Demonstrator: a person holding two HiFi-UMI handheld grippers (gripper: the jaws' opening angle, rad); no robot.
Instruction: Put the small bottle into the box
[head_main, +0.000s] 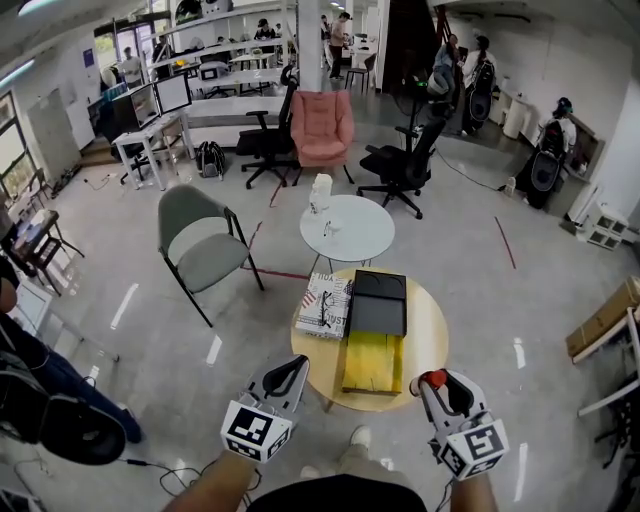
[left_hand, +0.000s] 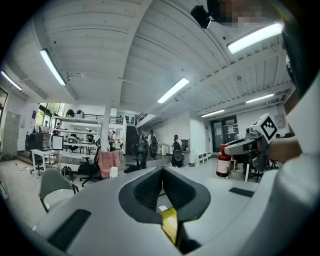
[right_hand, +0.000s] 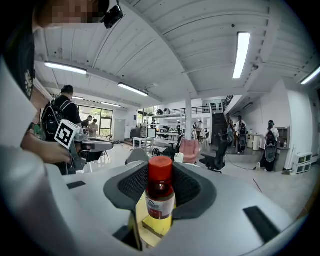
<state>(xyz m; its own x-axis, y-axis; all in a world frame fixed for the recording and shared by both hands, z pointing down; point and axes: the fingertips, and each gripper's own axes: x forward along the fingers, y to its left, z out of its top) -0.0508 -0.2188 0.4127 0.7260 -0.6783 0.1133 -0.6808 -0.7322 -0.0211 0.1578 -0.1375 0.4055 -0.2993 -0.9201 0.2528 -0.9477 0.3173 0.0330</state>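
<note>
My right gripper (head_main: 438, 388) is shut on a small bottle (right_hand: 160, 195) with a red cap and a white label, held upright just off the near right edge of the round wooden table (head_main: 428, 335). The bottle's red cap (head_main: 432, 379) shows in the head view, and the bottle (left_hand: 223, 161) also appears in the left gripper view. A yellow wooden box (head_main: 372, 362) lies on the table with a black box (head_main: 378, 303) just behind it. My left gripper (head_main: 291, 376) hovers at the table's near left edge, shut with nothing between its pads (left_hand: 150, 187).
A patterned white box (head_main: 325, 305) lies left of the black one. Behind stands a small white round table (head_main: 365, 232) with a white container (head_main: 320, 192). A grey chair (head_main: 200, 245), a pink chair (head_main: 322, 127) and black office chairs stand beyond. People stand at the back.
</note>
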